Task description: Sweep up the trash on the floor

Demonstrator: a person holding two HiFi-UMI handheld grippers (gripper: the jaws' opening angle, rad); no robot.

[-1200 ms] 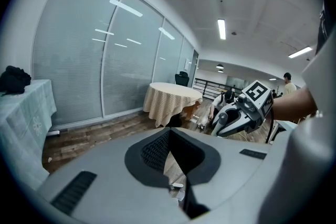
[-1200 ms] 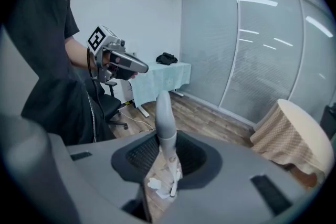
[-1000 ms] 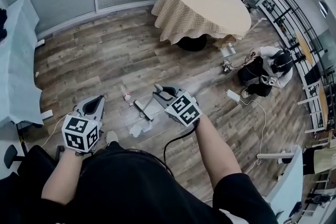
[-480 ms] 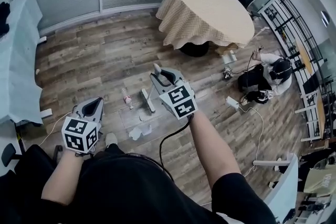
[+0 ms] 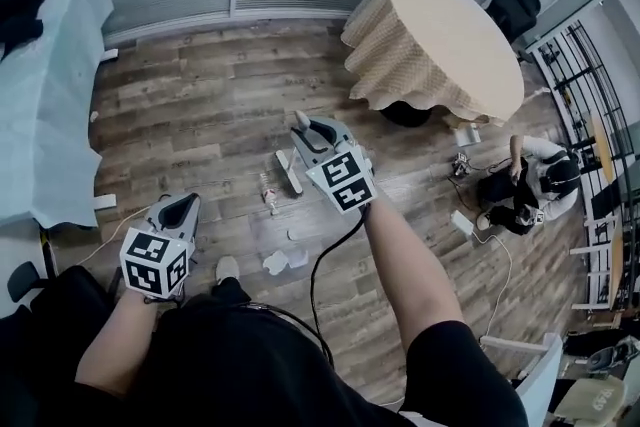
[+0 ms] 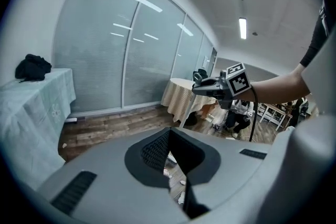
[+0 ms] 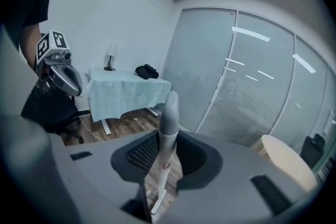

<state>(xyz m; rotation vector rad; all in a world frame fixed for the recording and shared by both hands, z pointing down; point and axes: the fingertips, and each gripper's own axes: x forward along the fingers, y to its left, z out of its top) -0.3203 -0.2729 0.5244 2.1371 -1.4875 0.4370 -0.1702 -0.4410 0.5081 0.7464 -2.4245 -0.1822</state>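
My right gripper (image 5: 306, 128) is shut on a pale broom handle (image 7: 168, 128) that runs upright between its jaws. The broom head (image 5: 290, 173) is on the wood floor just left of that gripper. Trash lies near it: a small pink-and-white bottle (image 5: 267, 193), a crumpled white paper (image 5: 276, 262) and a tiny scrap (image 5: 290, 235). My left gripper (image 5: 179, 209) is low at the left with its fingertips together and nothing in them. It stands apart from the trash. In the left gripper view the right gripper (image 6: 210, 86) shows ahead.
A round table with a beige cloth (image 5: 440, 40) stands at the far right. A person (image 5: 520, 190) crouches beside it among cables and a white power strip (image 5: 462, 223). A table under a light blue cloth (image 5: 40, 115) lines the left. My white shoe (image 5: 228, 267) is near the paper.
The right gripper has carried the broom away from me, and its head now lies beyond the bottle instead of near the paper. The left gripper has stayed put. The head view has swung.
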